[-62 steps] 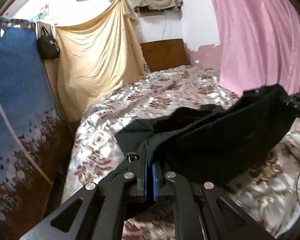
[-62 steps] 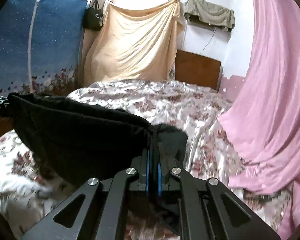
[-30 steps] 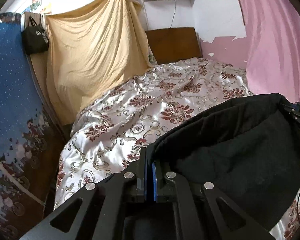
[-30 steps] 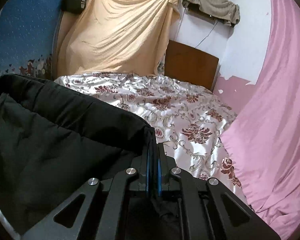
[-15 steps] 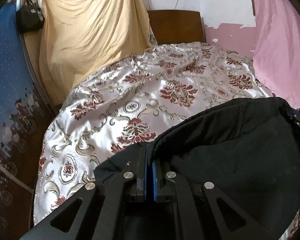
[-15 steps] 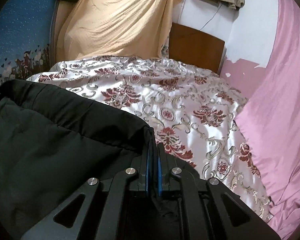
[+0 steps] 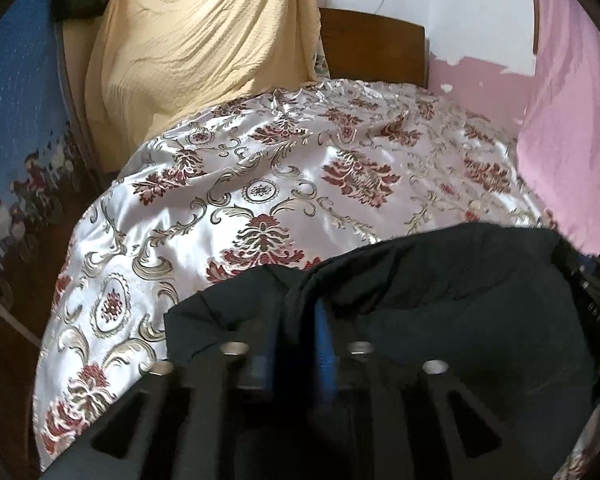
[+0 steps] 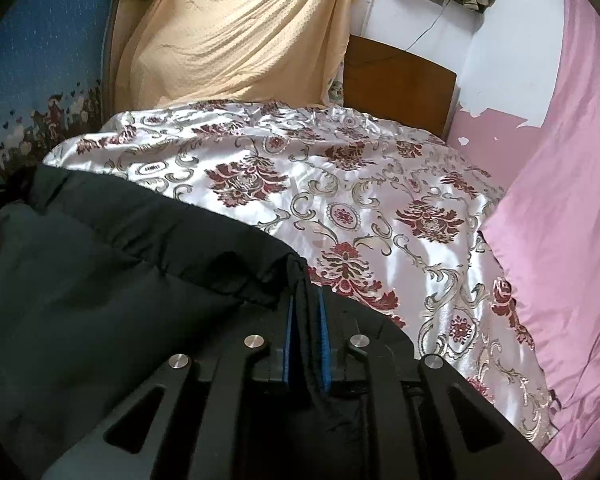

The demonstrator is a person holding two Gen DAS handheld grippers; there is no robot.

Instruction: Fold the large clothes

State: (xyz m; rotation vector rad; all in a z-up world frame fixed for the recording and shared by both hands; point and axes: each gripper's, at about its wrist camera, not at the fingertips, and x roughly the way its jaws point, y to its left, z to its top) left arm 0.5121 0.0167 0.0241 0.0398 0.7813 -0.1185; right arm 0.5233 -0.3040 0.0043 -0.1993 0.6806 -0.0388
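Garment point(image 7: 460, 312) work hinges on even tension: both grippers should come down level and together, so the black edge lands straight on the floral bedspread point(image 7: 260, 184) without sagging in the middle. The left gripper point(image 7: 300, 320) pinches one end, fingers narrow on cloth; the right gripper point(image 8: 306, 312) pinches the other end likewise. The garment fills the lower frame, its long axis running side to side between them.

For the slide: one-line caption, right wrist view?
Right gripper pinches black garment edge above floral bedspread.
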